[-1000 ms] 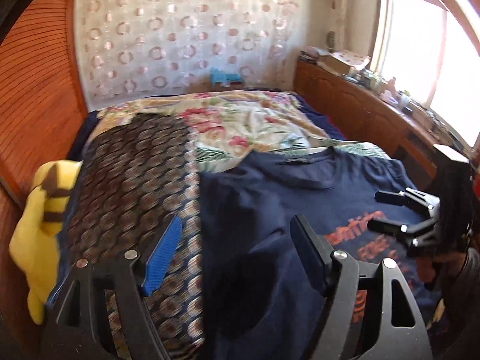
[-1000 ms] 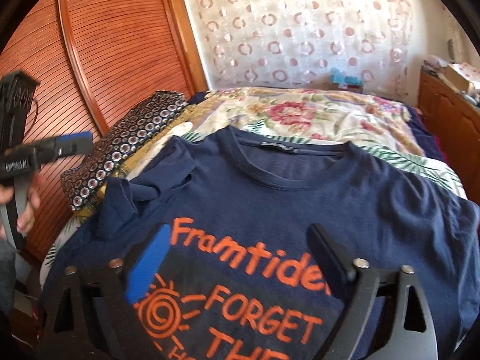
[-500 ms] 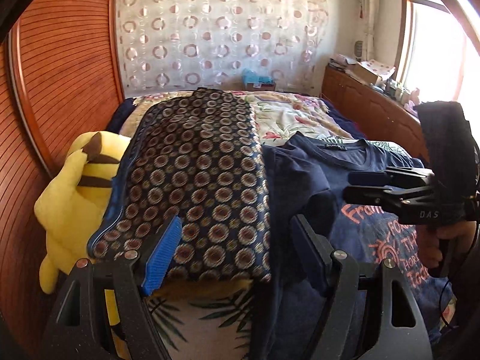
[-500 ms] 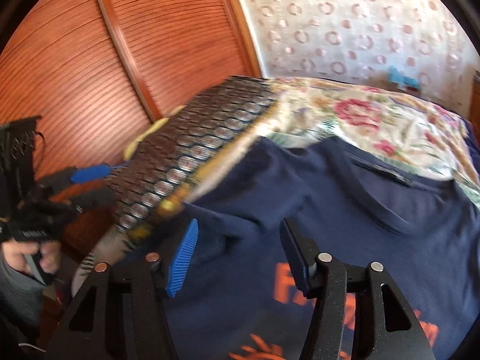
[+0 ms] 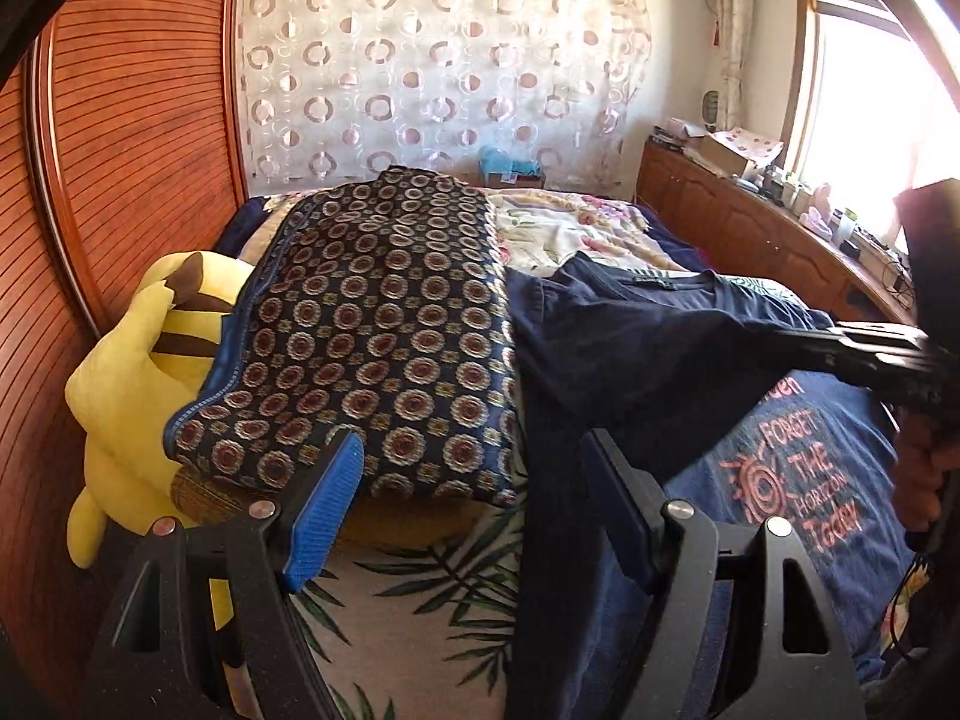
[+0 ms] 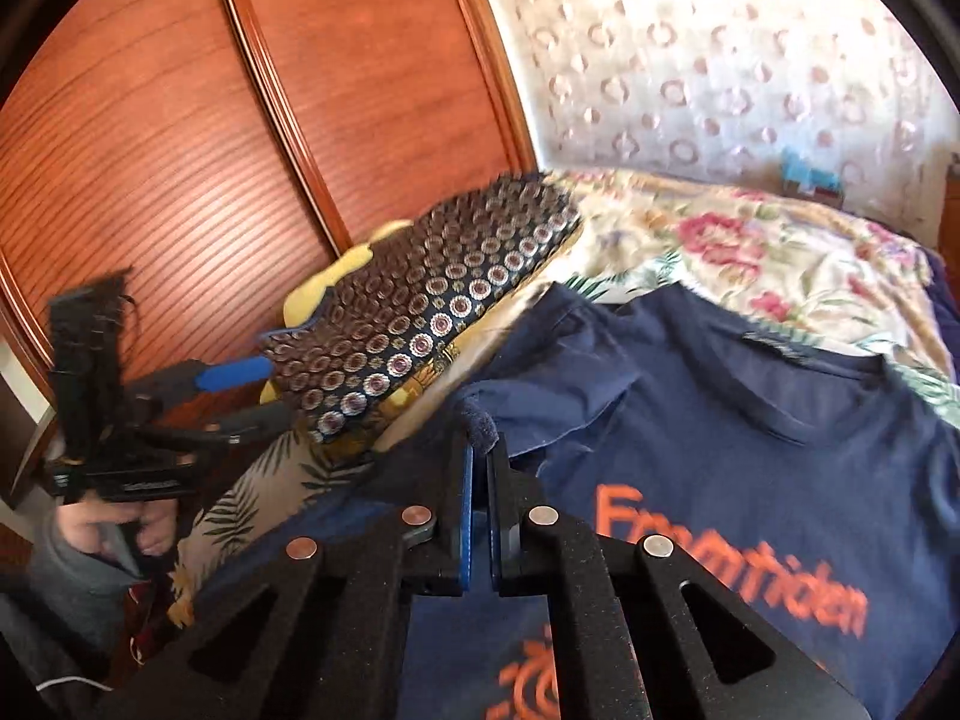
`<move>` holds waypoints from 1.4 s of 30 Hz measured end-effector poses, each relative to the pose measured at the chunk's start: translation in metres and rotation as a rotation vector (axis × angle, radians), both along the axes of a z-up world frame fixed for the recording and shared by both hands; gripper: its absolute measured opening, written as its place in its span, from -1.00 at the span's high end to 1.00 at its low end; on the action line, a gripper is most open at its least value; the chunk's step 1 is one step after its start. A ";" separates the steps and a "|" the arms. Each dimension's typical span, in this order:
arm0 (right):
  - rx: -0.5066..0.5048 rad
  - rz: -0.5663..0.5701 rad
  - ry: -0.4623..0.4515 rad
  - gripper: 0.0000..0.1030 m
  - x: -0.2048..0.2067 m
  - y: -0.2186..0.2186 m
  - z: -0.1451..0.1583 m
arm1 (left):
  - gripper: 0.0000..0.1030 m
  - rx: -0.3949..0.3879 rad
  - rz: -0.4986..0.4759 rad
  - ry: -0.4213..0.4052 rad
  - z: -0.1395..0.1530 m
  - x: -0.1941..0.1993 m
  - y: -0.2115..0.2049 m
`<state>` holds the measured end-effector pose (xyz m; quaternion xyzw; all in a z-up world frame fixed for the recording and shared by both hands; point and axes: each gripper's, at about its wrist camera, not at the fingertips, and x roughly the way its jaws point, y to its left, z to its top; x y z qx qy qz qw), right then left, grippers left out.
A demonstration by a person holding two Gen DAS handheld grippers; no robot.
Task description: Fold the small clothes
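A navy T-shirt [image 5: 630, 348] with orange print lies on the bed; it also shows in the right wrist view [image 6: 750, 420]. My right gripper [image 6: 480, 456] is shut on the T-shirt's left sleeve edge, a fold of navy cloth pinched between its jaws. It also shows from the side in the left wrist view [image 5: 780, 336], reaching over the shirt. My left gripper [image 5: 474, 504] is open and empty, just off the bed's near edge, left of the shirt. It shows in the right wrist view [image 6: 240, 396] at the left.
A folded dark patterned blanket [image 5: 372, 324] lies on the floral bedspread [image 5: 576, 228] left of the shirt. A yellow plush toy [image 5: 138, 372] sits by the wooden wardrobe [image 5: 132, 138]. A wooden cabinet [image 5: 750, 228] with clutter runs under the window at right.
My right gripper has swung left to the shirt's sleeve and closed on it. My left gripper has drawn back toward the bed's near edge and stays open.
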<state>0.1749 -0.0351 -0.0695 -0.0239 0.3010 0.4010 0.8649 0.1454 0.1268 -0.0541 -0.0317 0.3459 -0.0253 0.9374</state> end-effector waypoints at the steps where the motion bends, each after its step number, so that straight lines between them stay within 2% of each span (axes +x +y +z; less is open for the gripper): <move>1: -0.016 -0.017 -0.010 0.93 -0.008 -0.004 -0.001 | -0.47 0.001 -0.006 -0.001 -0.001 -0.002 -0.003; 2: -0.038 -0.036 -0.013 0.93 -0.014 -0.008 -0.002 | -0.47 0.001 -0.010 -0.001 -0.003 -0.003 -0.006; 4: -0.069 -0.037 0.020 0.76 -0.025 -0.011 -0.017 | -0.47 -0.001 -0.016 0.005 -0.006 -0.004 -0.010; 6: -0.131 -0.086 0.004 0.13 -0.028 -0.009 -0.024 | -0.47 -0.005 -0.021 0.019 -0.013 -0.005 -0.012; 7: -0.129 -0.094 0.002 0.06 -0.028 -0.011 -0.027 | -0.47 -0.006 -0.021 0.027 -0.016 -0.004 -0.013; 9: -0.106 -0.107 0.020 0.04 -0.017 -0.013 -0.026 | -0.47 0.002 -0.019 0.049 -0.026 -0.005 -0.017; 14: -0.117 -0.148 0.017 0.05 0.020 -0.010 -0.033 | -0.47 0.045 -0.018 0.106 -0.051 -0.004 -0.025; 17: -0.159 -0.158 0.051 0.05 0.064 0.007 -0.047 | -0.47 0.061 -0.013 0.137 -0.063 -0.003 -0.027; 22: -0.241 -0.143 0.055 0.05 0.103 0.036 -0.059 | -0.48 0.060 -0.006 0.177 -0.072 0.001 -0.026; 26: -0.222 -0.094 0.058 0.05 0.115 0.060 -0.051 | -0.57 0.054 0.003 0.183 -0.072 0.003 -0.025; 35: -0.193 0.030 0.030 0.05 0.120 0.094 -0.049 | -0.58 0.051 0.007 0.180 -0.073 0.003 -0.024; 37: -0.199 0.023 0.039 0.36 0.123 0.093 -0.053 | -0.59 0.052 0.008 0.180 -0.073 0.003 -0.024; 38: -0.196 0.023 0.051 0.73 0.121 0.085 -0.053 | -0.59 0.052 0.008 0.180 -0.073 0.003 -0.024; 39: -0.194 0.019 0.057 0.84 0.124 0.082 -0.053 | -0.59 0.052 0.008 0.180 -0.073 0.003 -0.023; 42: -0.129 0.025 0.044 0.88 0.124 0.071 -0.034 | -0.59 0.052 0.008 0.180 -0.072 0.003 -0.025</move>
